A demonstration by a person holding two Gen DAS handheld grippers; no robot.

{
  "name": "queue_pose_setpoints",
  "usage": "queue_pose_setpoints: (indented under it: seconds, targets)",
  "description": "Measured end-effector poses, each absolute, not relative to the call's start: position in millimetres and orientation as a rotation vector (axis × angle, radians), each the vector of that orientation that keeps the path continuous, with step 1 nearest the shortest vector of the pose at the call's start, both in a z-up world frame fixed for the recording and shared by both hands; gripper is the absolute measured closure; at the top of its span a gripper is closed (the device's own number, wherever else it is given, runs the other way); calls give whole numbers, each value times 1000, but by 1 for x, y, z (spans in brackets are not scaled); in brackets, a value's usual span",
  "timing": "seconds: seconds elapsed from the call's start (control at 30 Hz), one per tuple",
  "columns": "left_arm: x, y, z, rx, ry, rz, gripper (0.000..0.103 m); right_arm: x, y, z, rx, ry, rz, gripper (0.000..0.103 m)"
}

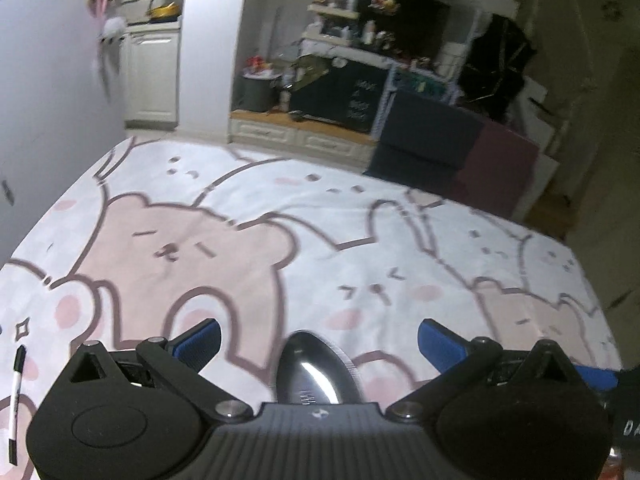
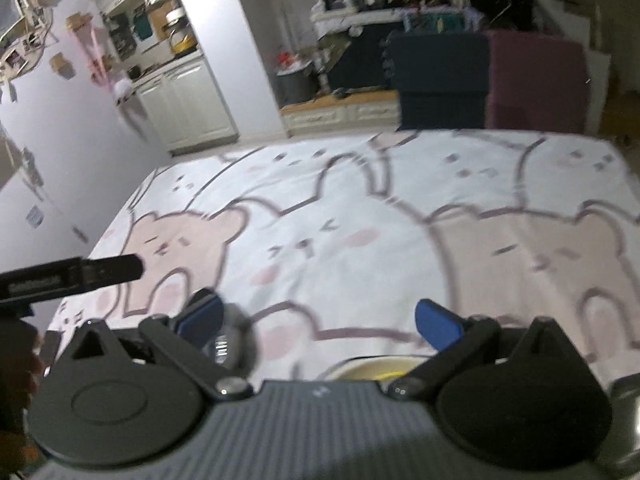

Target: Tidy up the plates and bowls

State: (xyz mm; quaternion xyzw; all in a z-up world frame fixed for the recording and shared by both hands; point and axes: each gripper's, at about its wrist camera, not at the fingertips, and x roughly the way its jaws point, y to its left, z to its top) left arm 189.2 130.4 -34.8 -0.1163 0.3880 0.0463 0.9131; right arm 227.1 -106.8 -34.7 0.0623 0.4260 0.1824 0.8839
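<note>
The cartoon-bear tablecloth (image 1: 320,240) spans both views, cluttered shelves (image 1: 352,28) beyond; both the left gripper (image 1: 319,342) and right gripper (image 2: 318,320) gape empty; a dark bowl (image 1: 316,372), probably, sits beneath the left, a pale dish (image 2: 376,368) beneath the right; descend squarely before pinching a rim

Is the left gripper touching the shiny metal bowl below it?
Apart. In the left wrist view the left gripper is open, and tablecloth shows between each blue finger and the metal bowl on both sides.
</note>
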Motion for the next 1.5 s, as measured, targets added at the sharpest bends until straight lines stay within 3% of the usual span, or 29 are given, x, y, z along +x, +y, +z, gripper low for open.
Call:
queue_pose_setpoints:
  seconds: [0.17, 0.4, 0.77, 0.87, 1.0, 1.17, 1.4, 1.5]
  targets:
    - [202, 142, -57, -221, 848, 121, 0, 241, -63, -65, 179, 999, 388, 1]
    - [219, 148, -70, -227, 874, 131, 0, 254, -16, -106, 243, 1171, 392, 32]
    - [227, 155, -81, -127, 862, 116, 0, 256, 22, -145, 159, 1284, 415, 41]
    - [226, 158, -85, -114, 882, 101, 0, 257, 20, -143, 124, 1267, 420, 56]
    - [226, 158, -92, -59, 921, 85, 0, 258, 18, -140, 67, 1242, 454, 92]
    - [226, 155, -105, -2, 992, 49, 0, 255, 17, -126, -25, 1169, 501, 99]
    - [225, 158, -119, -3, 1075, 15, 0, 259, 15, -116, -82, 1123, 511, 99]
    - [226, 160, -120, -42, 1081, 2, 10, 263, 15, -118, -88, 1116, 511, 99]
